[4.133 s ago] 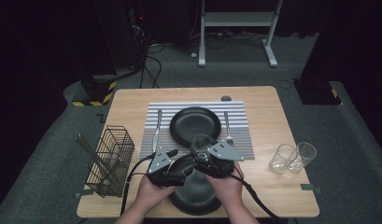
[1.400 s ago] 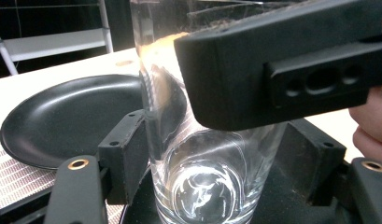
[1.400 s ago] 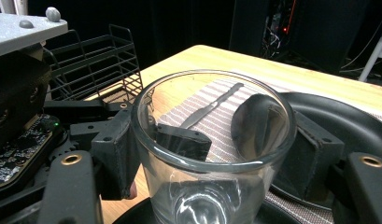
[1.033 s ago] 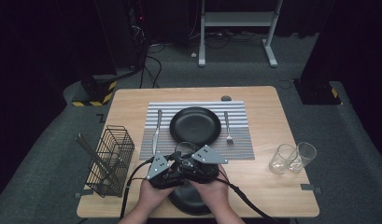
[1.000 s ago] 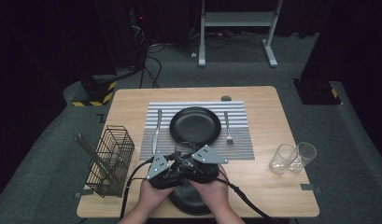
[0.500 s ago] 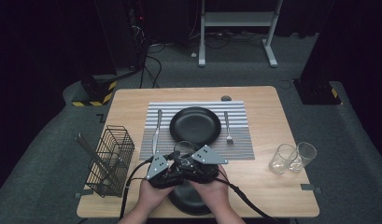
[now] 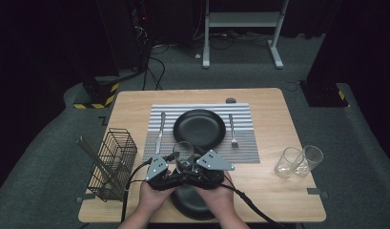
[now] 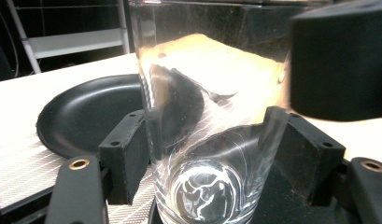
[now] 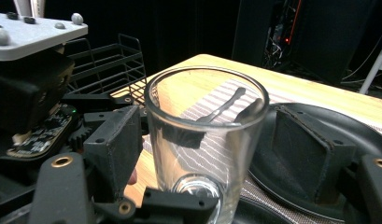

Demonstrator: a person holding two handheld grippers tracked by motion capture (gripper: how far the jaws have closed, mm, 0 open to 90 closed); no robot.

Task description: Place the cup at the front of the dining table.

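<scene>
**Desk:** While both hands meet at the near edge, what does the high view give us?

**Photographer:** A person's left gripper (image 7: 179, 165) and right gripper (image 7: 190, 165) crowd one clear glass (image 7: 184, 151). It stands upright just above a black plate (image 7: 190, 206) at the front of the wooden surface (image 7: 273, 186). Behind it lies a striped placemat (image 7: 242, 143) bearing a second black plate (image 7: 200, 128), with a fork (image 7: 232, 130) to one side and another utensil (image 7: 160, 129) to the other. A wire basket (image 7: 111, 162) sits at the left, and two empty tumblers (image 7: 297, 161) stand touching at the right.

**Desk:** And the left gripper view?

**Photographer:** The glass (image 8: 212, 140) stands between the two black pads, and both press on its lower walls. These jaws grip the glass. The plate on the mat (image 8: 86, 116) lies beyond, and the right gripper's dark body looms at upper right.

**Desk:** The right gripper view?

**Photographer:** The same glass (image 9: 202, 140) stands upright between this gripper's jaws. They have just been opening and stand wide. One pad (image 9: 314, 144) is clear of the glass wall, and the other sits just beside it, so there is no grip. The left gripper's body and grey plate show at left, with the basket behind.
</scene>
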